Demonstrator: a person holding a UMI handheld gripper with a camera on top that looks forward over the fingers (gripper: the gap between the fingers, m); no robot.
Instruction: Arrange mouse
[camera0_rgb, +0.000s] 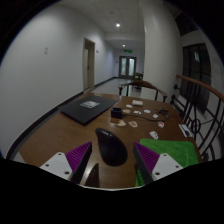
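A dark computer mouse (111, 146) lies on the wooden table (60, 135), between my two fingers. My gripper (112, 152) is open. Its purple pads (77, 156) stand on either side of the mouse, with a narrow strip of table showing between the mouse and the right finger (150, 158). The mouse's near end is hidden below the fingers.
A green sheet (186, 152) lies on the table beside the right finger. A dark flat rectangle (88, 112) lies beyond on the left. Several small items (135, 104) are scattered at the far end. A railing (195, 105) runs along the right, and a corridor lies beyond.
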